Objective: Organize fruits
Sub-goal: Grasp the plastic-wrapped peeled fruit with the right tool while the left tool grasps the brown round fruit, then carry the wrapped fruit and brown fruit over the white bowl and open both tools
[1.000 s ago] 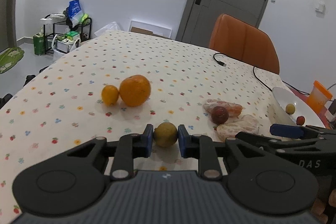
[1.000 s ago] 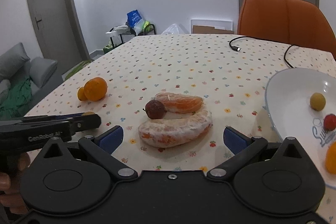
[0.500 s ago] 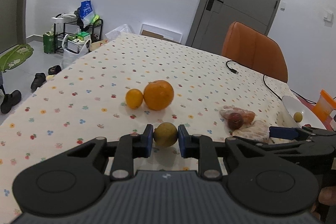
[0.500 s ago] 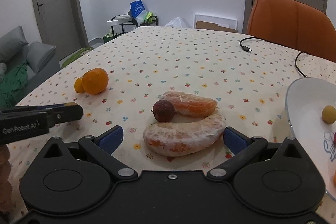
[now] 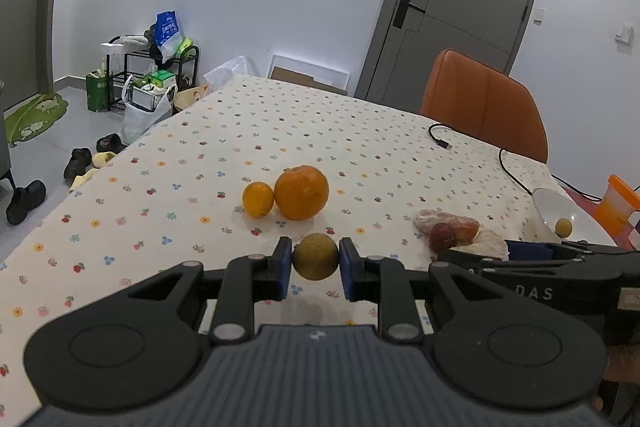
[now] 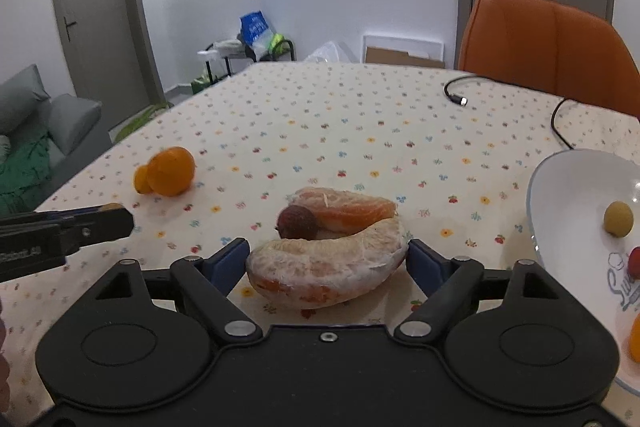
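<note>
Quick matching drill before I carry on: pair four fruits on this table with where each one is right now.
Things:
1. yellow-green fruit
2. large orange
3. peeled pomelo segment
4. small yellow fruit

Places:
A. in the white plate
B. between the open right hand-held gripper fingers
C. clamped in the left hand-held gripper
D. on the tablecloth, against a smaller orange

Pairs: 1-C, 2-D, 3-B, 4-A

Flower-dotted cream tablecloth [image 5: 192,163] — orange chair [image 6: 544,43], white plate [image 6: 560,195].
</note>
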The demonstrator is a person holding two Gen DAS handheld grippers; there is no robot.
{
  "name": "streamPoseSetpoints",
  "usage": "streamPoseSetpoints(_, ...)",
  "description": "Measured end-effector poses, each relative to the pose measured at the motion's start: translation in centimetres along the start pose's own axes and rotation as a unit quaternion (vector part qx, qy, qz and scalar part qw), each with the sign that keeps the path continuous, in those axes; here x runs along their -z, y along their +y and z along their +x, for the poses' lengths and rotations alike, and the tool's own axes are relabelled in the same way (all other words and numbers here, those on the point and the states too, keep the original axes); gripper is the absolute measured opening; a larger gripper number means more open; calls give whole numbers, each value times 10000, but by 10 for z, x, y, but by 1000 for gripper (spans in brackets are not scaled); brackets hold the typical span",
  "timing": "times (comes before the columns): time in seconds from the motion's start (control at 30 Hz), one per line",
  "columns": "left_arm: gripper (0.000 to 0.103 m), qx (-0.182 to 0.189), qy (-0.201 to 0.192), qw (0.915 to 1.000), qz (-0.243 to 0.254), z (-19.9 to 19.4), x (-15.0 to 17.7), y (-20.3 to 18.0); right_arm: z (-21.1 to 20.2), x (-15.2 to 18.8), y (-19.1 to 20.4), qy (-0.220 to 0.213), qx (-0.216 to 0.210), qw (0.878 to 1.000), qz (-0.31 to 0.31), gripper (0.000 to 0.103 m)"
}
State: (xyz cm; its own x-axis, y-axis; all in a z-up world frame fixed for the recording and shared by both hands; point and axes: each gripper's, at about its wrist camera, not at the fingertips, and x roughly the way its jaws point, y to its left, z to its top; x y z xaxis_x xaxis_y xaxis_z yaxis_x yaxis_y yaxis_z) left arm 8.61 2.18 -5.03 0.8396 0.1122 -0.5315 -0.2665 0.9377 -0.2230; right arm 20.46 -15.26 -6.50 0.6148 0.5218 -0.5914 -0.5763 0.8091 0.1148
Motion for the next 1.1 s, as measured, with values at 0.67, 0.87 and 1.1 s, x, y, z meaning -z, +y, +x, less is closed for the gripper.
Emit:
streamPoseSetpoints(0.67, 24, 257, -193, 9989, 330, -9, -7, -41, -65, 0, -29, -688, 175, 9973, 202, 82)
streamPoseSetpoints(0.87, 24, 445, -190, 9977, 483, -6, -7, -62, -83, 7, -47, -794, 374, 9957, 294, 82)
streamPoseSetpoints(1.1, 24, 668, -155, 9953, 676, 0, -6, -90, -97, 15, -73, -897, 627, 9928, 497, 82)
